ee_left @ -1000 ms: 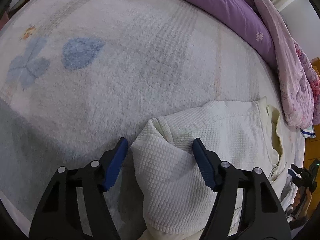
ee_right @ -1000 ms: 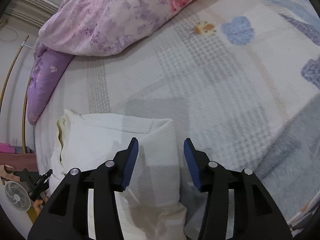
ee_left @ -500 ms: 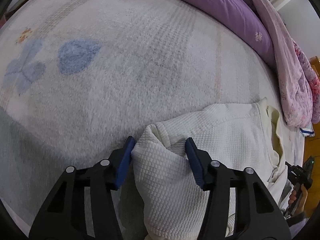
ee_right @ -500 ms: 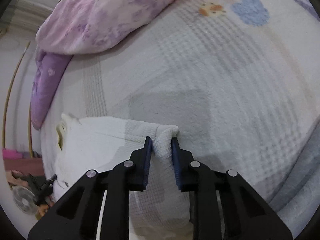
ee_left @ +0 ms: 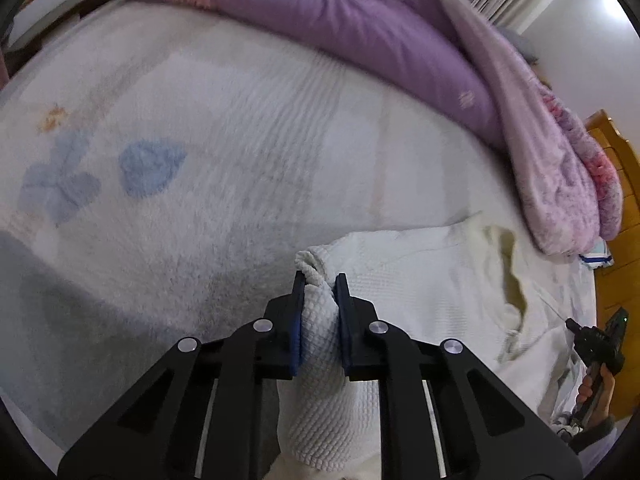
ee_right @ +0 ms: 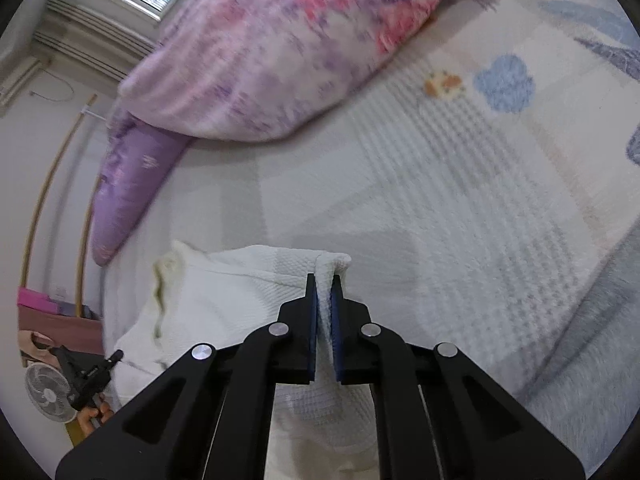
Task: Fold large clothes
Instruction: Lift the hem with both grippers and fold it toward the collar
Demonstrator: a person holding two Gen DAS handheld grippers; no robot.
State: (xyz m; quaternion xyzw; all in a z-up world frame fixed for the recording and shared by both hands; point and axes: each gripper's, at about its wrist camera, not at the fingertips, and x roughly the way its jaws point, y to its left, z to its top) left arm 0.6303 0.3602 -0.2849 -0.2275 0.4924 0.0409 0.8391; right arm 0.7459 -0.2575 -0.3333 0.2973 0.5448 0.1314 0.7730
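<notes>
A cream waffle-knit garment [ee_left: 420,280] lies on the bed, partly folded, its collar toward the quilts. My left gripper [ee_left: 320,280] has its jaws closing tight on a bunched corner of the garment, and the pads press the cloth. In the right wrist view the same garment [ee_right: 240,292] shows, and my right gripper [ee_right: 323,280] is closing on its other near corner, a thin fold pinched between the blue pads. Both corners are raised a little off the bed. Each view catches the other gripper small at its edge, held in a hand.
The garment rests on a white fluffy blanket [ee_left: 200,120] with blue flower patterns. A purple quilt [ee_left: 340,20] and a pink floral quilt [ee_right: 280,40] are heaped along the far side. A wooden cabinet [ee_left: 616,200] and a small fan [ee_right: 48,392] stand beside the bed.
Both grippers went from open around the garment's corners to closed on them. Both have lifted slightly and tipped up, so more of the quilts and window shows.
</notes>
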